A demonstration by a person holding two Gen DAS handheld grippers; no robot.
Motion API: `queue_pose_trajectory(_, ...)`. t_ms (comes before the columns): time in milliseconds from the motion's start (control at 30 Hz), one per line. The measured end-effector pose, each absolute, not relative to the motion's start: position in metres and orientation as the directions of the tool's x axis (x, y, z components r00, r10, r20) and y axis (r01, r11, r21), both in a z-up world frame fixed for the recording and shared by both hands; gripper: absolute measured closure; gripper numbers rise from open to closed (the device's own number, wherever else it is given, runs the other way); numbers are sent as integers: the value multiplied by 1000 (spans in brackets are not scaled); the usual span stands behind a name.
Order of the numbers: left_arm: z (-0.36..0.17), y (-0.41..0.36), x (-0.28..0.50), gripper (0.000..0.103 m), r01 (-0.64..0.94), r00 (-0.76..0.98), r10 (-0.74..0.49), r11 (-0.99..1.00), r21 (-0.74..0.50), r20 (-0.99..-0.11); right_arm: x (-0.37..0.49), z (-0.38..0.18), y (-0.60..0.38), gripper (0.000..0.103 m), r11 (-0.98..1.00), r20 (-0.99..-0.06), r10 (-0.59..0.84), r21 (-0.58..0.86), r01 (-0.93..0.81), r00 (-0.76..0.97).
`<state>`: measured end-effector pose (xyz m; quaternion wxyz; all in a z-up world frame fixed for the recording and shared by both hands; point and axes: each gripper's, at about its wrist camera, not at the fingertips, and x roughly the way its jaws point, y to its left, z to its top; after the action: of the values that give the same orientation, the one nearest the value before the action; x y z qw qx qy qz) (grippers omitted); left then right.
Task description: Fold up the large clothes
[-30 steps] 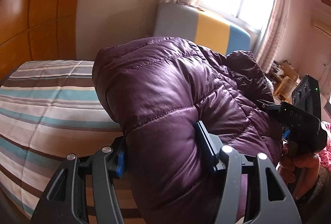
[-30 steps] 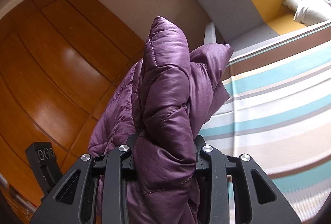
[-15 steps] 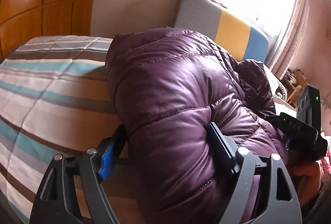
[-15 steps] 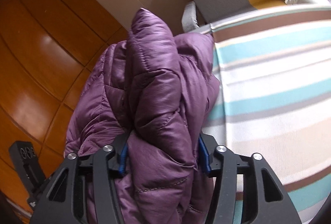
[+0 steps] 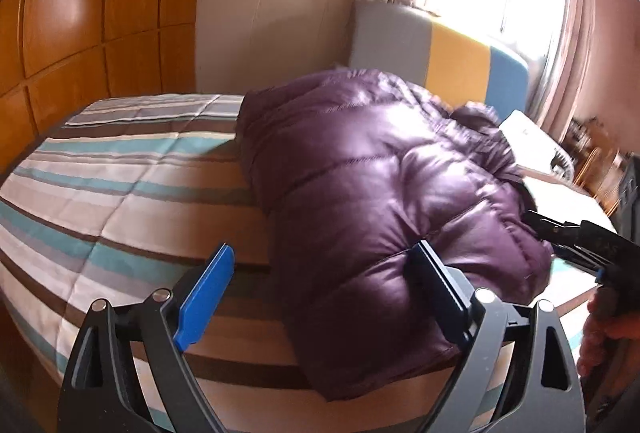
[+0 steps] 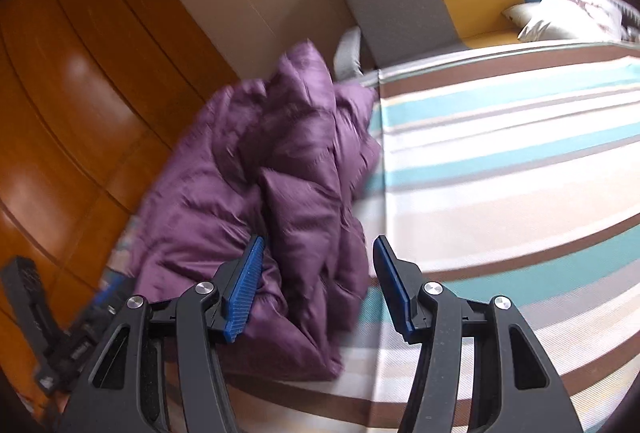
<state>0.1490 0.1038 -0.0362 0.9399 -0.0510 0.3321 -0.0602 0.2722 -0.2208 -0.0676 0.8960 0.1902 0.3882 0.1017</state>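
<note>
Clearly puffy, slick, light: purple jacket [image 5: 384,201] on bed [image 5: 120,193]; left gripper [image 5: 324,285] and right gripper [image 6: 316,285] spread wide. Pinch quilted edges.

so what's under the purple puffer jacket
The purple puffer jacket lies bunched on the striped bedspread, whose stripes run under its edges. Anything else beneath it is covered.

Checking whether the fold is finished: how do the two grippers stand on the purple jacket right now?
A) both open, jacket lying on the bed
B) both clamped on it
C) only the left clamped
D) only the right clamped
A: the left gripper and right gripper both show spread blue pads pinching nothing, and the jacket lies bundled on the striped bed.
</note>
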Motion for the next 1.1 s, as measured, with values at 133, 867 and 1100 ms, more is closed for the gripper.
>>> queue_pose_trajectory(133, -51, 97, 155, 13, 86, 753, -100, 995, -53, -650, 288, -92, -200, 48, 938, -728, 292, 346, -35, 621)
queue_pose_trajectory(867, 2, 88, 55, 2, -89, 808, 59, 996, -21, -587, 185, -23, -176, 3, 980, -645, 197, 147, -132, 739)
queue_pose_trajectory(1100, 13, 81, 18, 2, -144, 831, 144, 989, 42, -537, 161, -11, -183, 3, 988, -651, 151, 116, -98, 744)
